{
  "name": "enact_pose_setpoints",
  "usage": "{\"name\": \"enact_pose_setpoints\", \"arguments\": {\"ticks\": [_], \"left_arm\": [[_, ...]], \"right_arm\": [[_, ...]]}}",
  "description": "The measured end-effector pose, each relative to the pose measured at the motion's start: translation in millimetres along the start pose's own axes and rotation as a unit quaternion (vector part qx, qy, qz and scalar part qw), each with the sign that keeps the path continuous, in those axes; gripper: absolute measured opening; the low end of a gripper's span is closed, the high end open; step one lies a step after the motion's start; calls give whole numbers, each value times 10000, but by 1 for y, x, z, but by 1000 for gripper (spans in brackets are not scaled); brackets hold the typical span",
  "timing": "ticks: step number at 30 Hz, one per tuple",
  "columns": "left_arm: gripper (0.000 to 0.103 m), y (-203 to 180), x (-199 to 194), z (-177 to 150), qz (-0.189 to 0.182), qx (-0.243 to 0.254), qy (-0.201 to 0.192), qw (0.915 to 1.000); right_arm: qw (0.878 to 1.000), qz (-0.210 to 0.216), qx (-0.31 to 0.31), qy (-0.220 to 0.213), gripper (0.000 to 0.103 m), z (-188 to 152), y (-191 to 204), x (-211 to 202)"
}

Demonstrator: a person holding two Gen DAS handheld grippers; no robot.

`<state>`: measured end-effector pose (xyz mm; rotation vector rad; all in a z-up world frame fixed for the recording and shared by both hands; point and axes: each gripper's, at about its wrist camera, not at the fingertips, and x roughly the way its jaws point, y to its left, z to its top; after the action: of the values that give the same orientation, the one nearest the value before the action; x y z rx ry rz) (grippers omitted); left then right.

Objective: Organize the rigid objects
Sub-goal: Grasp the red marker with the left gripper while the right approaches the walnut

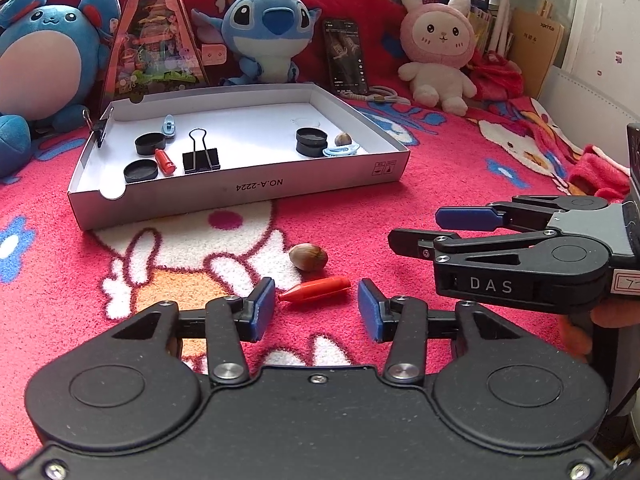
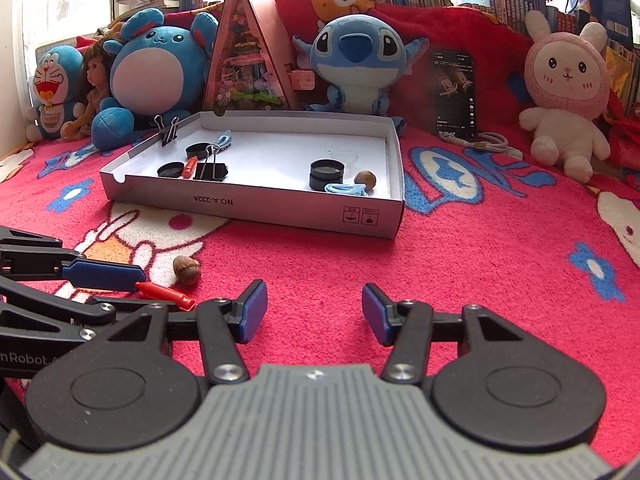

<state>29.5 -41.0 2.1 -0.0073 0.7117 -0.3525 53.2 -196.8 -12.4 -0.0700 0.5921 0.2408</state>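
Observation:
A red bullet-shaped plastic piece [image 1: 316, 290] [image 2: 164, 294] lies on the pink carpet between the pads of my left gripper [image 1: 317, 308] [image 2: 132, 292], which is open, with a gap on each side. A hazelnut [image 1: 308, 257] [image 2: 187, 270] sits just beyond it. My right gripper [image 2: 314, 312] [image 1: 424, 230] is open over bare carpet to the right, nothing between its pads. Farther back, the white cardboard box [image 1: 240, 192] [image 2: 256, 206] holds black round lids [image 1: 140, 171], another red piece [image 1: 165, 161], a black binder clip [image 1: 201, 158], a black jar [image 1: 311, 142], a nut [image 1: 343, 139] and blue clips [image 1: 340, 151].
Another binder clip [image 1: 98, 128] grips the box's left rim. Behind the box stand plush toys [image 1: 268, 32], a triangular pink display case [image 1: 156, 36], a propped phone [image 1: 346, 56] with a cable [image 1: 384, 96], and bookshelves. A pink rabbit plush [image 1: 438, 52] sits at the right.

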Motion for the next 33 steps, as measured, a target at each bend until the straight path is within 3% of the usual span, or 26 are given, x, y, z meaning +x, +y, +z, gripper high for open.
{"name": "enact_pose_setpoints", "arguments": {"ticks": [7, 9, 12, 19, 23, 25, 27, 33], "left_arm": [[44, -13, 8, 0, 228, 32, -145, 9996], [31, -16, 6, -2, 367, 116, -243, 9990], [20, -15, -1, -2, 379, 163, -353, 9985], [17, 4, -12, 0, 547, 48, -355, 9979], [20, 7, -14, -4, 512, -35, -335, 9981], [28, 7, -15, -5, 586, -46, -349, 9977], [50, 7, -16, -6, 624, -138, -373, 9973], [53, -2, -8, -9, 468, -487, -289, 9973]], "right_arm": [[9999, -70, 149, -13, 66, -1, -8, -3], [9999, -48, 153, -16, 66, -2, -7, -3], [9999, 25, 155, -19, 66, -2, -3, -3], [9996, 256, 6, -73, 66, -2, 14, 1], [9996, 244, -50, -109, 66, 0, 19, 2], [9997, 198, -48, -119, 66, 0, 18, 1], [9998, 142, -40, -131, 66, 0, 15, 0], [9997, -48, 194, -114, 66, -1, 1, -1]]}}
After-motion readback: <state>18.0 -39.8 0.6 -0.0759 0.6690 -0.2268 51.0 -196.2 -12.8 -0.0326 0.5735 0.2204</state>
